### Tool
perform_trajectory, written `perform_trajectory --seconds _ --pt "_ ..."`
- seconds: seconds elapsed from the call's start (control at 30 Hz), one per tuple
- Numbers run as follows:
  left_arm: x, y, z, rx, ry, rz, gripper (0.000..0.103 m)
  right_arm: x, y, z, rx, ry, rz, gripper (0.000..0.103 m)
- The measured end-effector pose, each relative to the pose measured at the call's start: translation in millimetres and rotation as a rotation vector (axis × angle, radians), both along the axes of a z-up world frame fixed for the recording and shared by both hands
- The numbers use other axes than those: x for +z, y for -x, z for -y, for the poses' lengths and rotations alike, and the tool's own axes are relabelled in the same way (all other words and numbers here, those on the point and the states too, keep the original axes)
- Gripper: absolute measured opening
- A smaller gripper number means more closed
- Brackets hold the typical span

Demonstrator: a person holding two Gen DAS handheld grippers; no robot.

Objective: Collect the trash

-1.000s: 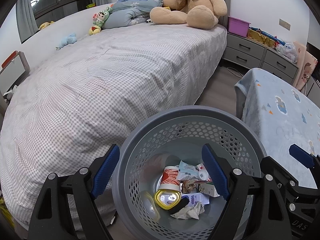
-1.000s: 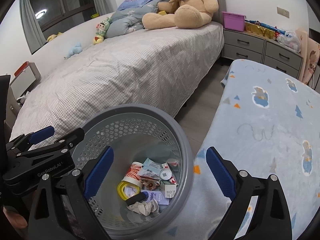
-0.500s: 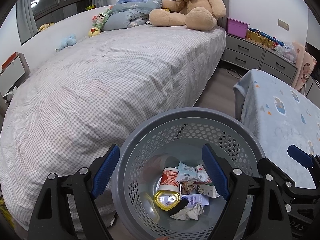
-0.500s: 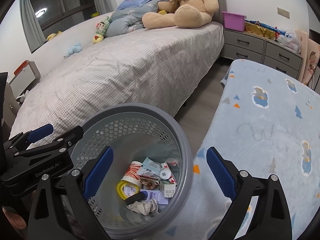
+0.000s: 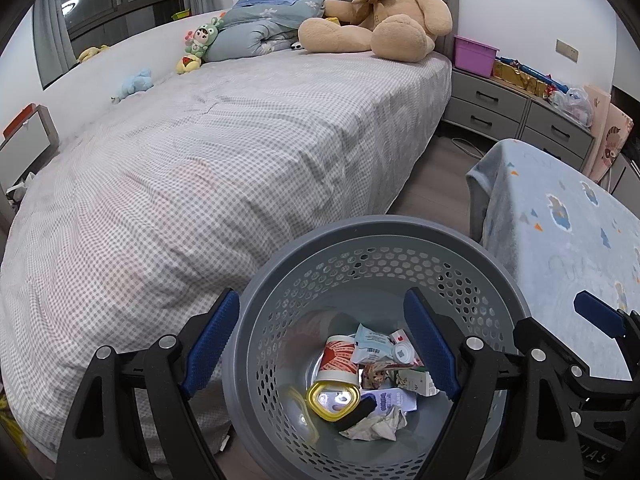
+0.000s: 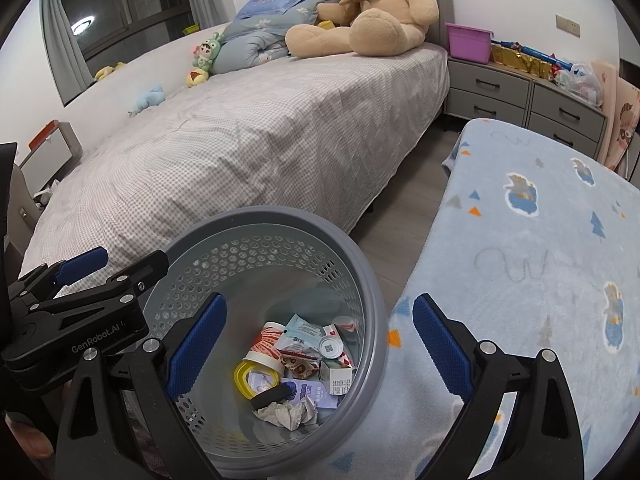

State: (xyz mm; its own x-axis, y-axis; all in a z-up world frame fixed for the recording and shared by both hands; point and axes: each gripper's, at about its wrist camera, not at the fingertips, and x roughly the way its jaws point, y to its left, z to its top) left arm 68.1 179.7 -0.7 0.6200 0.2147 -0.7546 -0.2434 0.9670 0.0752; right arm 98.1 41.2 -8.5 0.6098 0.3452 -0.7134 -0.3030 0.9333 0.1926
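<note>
I hold both my left hand-held gripper and right hand-held gripper wide open, empty, above the bin of trash.

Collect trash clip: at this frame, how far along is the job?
Done: the grey basket already holds a cup, wrappers and crumpled paper. In hand: nothing; left gripper and right gripper hang open above it. Left: no loose trash shows on the bed or blue blanket.
</note>
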Motion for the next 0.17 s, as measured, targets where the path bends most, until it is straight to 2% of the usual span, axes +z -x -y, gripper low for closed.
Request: perform_trajectory --seconds 0.17 --pt "0.0 -0.2 0.0 -0.001 0.0 0.0 0.081 0.3 0.2 -0.2 -0.001 0.0 0.001 0.093"
